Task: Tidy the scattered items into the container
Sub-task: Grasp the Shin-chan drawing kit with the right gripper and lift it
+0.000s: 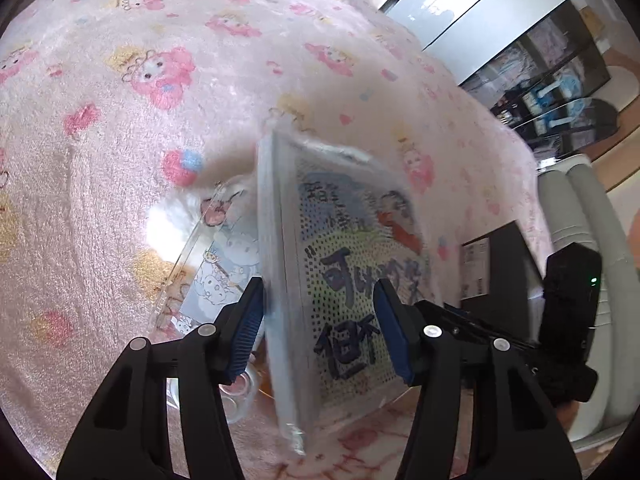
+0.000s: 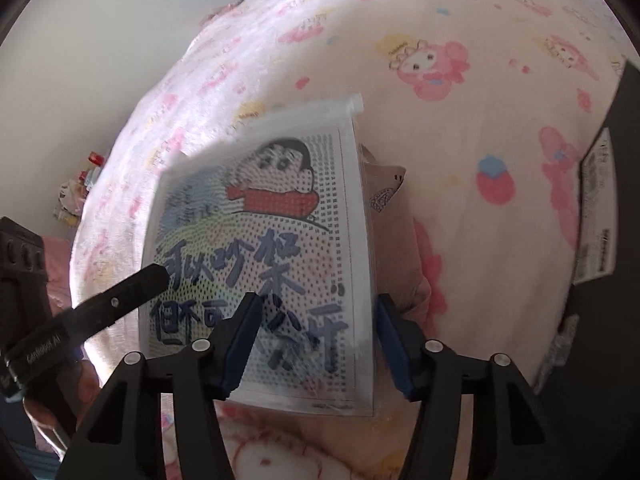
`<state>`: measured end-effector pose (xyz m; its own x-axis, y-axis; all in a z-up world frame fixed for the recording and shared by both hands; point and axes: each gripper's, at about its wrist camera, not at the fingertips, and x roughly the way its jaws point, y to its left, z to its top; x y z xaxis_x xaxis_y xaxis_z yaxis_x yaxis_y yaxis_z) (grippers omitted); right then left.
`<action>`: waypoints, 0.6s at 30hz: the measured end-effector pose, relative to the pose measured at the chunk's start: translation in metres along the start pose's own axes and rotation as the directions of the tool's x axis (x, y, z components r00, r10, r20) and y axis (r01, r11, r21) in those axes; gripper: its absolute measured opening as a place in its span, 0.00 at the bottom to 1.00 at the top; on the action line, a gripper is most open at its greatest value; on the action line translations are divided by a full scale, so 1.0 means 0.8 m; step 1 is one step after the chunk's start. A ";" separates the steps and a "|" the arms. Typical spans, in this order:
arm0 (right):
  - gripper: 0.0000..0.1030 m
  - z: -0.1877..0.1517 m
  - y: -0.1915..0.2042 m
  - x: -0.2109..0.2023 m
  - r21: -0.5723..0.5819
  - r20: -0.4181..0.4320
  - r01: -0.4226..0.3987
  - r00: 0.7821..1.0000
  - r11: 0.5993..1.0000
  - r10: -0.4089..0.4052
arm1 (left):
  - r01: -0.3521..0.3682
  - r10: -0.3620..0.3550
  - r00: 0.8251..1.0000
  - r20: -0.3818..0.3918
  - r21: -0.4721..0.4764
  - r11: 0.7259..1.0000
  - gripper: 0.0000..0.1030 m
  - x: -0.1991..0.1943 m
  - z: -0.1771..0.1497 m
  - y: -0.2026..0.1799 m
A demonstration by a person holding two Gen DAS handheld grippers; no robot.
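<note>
We look from two wrist-mounted fisheye cameras, each angled steeply down along its own black fingers, which fill the lower frame, onto a pink cartoon-print blanket (image 1: 120, 140) very close below. The left view faces toward shelving at upper right; the right view faces toward a white wall at upper left. Both share the cartoon card in a clear sleeve (image 1: 352, 280) (image 2: 272, 248), at centre frame, and the blanket around it.

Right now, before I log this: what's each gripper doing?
Left gripper: closed on the card.
Right gripper: open, card edge between its jaws, not pressed.
</note>
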<state>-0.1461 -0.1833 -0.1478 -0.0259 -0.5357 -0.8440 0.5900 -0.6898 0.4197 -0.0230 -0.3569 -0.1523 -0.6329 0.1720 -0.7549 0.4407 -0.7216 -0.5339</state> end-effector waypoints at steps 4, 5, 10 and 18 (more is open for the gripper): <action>0.50 -0.004 0.012 -0.053 -0.011 0.069 -0.045 0.997 0.999 0.045 | 0.025 -0.027 0.999 0.039 0.054 0.998 0.53 -0.042 -0.002 -0.025; 0.50 -0.007 0.015 -0.067 -0.017 0.086 -0.052 0.995 0.999 0.053 | 0.041 -0.044 0.998 0.038 0.068 0.997 0.53 -0.050 -0.004 -0.034; 0.47 -0.038 0.021 -0.125 -0.008 0.126 -0.205 0.971 0.979 0.204 | 0.237 -0.234 0.971 -0.045 0.082 0.968 0.44 -0.069 -0.033 -0.080; 0.46 -0.089 -0.011 -0.185 0.031 0.196 -0.202 0.962 0.979 0.192 | 0.237 -0.227 0.971 -0.073 0.186 0.954 0.37 -0.086 -0.069 -0.150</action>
<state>-0.0898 -0.0634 -0.0501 -0.0700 -0.7429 -0.6657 0.5574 -0.5825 0.5915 0.0030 -0.2450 -0.0575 -0.6684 0.3796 -0.6396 0.1520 -0.7721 -0.6171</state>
